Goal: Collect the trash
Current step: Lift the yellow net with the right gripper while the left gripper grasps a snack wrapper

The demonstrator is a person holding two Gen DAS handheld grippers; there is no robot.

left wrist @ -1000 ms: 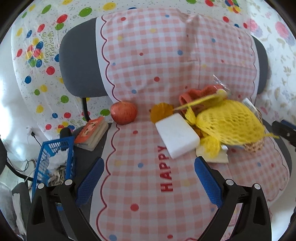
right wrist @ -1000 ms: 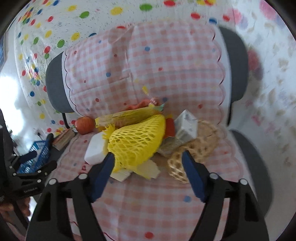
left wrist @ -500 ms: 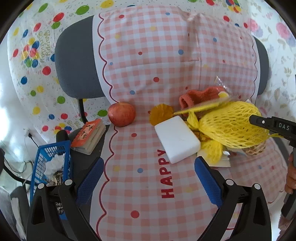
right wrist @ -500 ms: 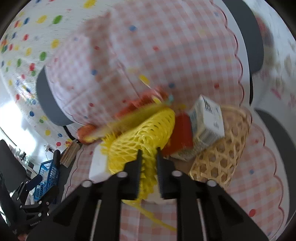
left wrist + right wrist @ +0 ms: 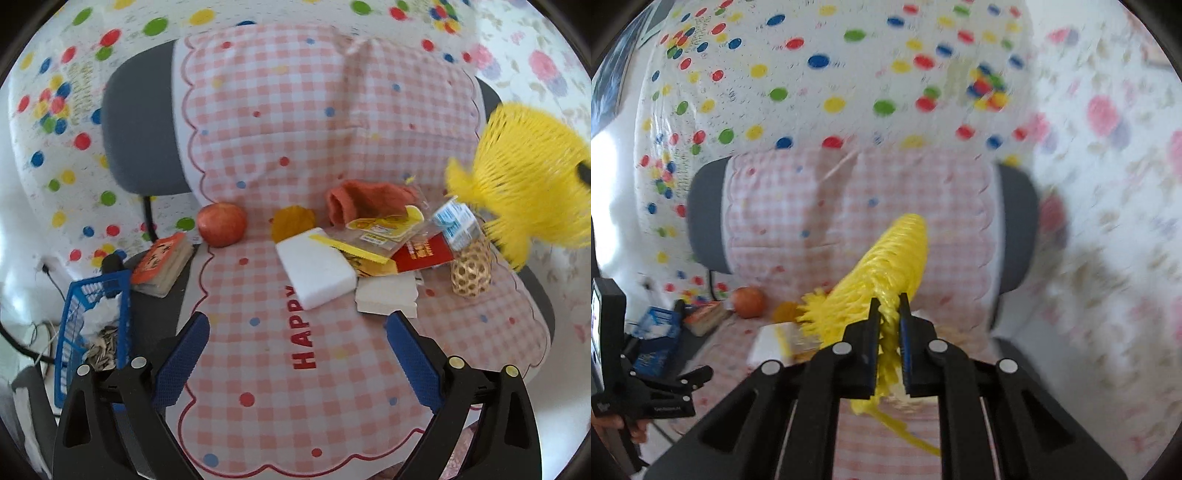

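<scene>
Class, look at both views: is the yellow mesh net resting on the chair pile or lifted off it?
Lifted off: the yellow mesh net hangs pinched in the right tool, above the wicker basket.

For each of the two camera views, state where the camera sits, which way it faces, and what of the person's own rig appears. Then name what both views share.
Left wrist: behind the open left gripper, facing the chair seat's clutter.
Right wrist: behind the right gripper, shut on the yellow net, facing the chair back; the left gripper shows at left.
Shared: yellow net, apple, blue basket.
</scene>
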